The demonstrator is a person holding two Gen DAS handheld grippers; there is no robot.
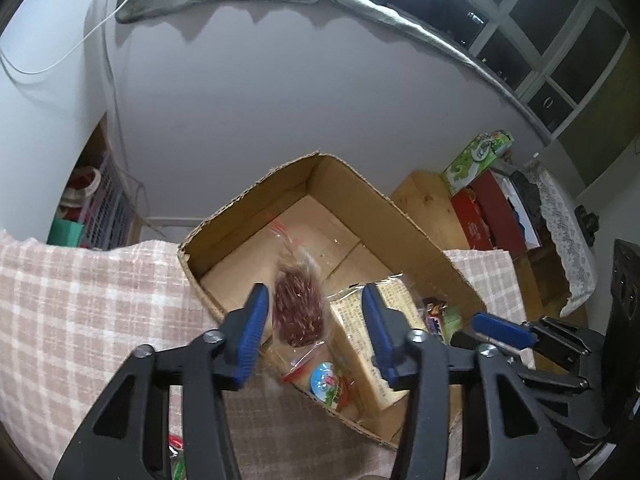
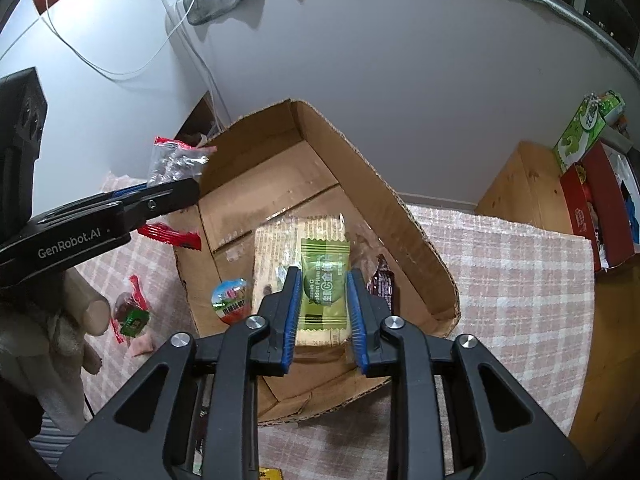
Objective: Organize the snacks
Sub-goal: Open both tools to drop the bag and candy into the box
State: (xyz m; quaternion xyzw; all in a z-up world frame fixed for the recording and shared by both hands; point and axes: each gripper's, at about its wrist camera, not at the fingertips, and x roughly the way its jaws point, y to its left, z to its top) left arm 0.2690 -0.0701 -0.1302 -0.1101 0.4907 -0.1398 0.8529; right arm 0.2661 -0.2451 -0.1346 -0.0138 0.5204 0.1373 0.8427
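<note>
Two claws, both over one box [image 1: 240,216]. The left claw [image 1: 316,292] is spread wide. The red bag [image 1: 298,312] hangs blurred between its pads with a gap on the right side, so it looks loose rather than pinched. I cannot tell from the side view whether anything has hold of it. The right claw [image 2: 324,272] is closed to a narrow gap on the green packet [image 2: 324,292], pads on its two long edges, above the wafer pack [image 2: 280,240] at the near end of the box.

Risks, as a judgement:
- The red bag sits close to the near-left wall. If it falls free it may catch the rim and tip out onto the cloth [image 1: 80,280].
- The green packet is thin and held by its edges only, so it may buckle and slip out early.
- The claws are close together, so a sideways move could knock one into the other.
- Dropping things on the jelly cup [image 2: 231,300] could roll it.

Counts:
- 1 box
- 1 red bag
- 1 green packet
- 1 wafer pack
- 1 jelly cup
- 1 brown bar [image 2: 382,280] by the right wall
- at least 2 loose sweets [image 2: 132,316] on the cloth left of the box; more at the frame edge, too cut off to count
</note>
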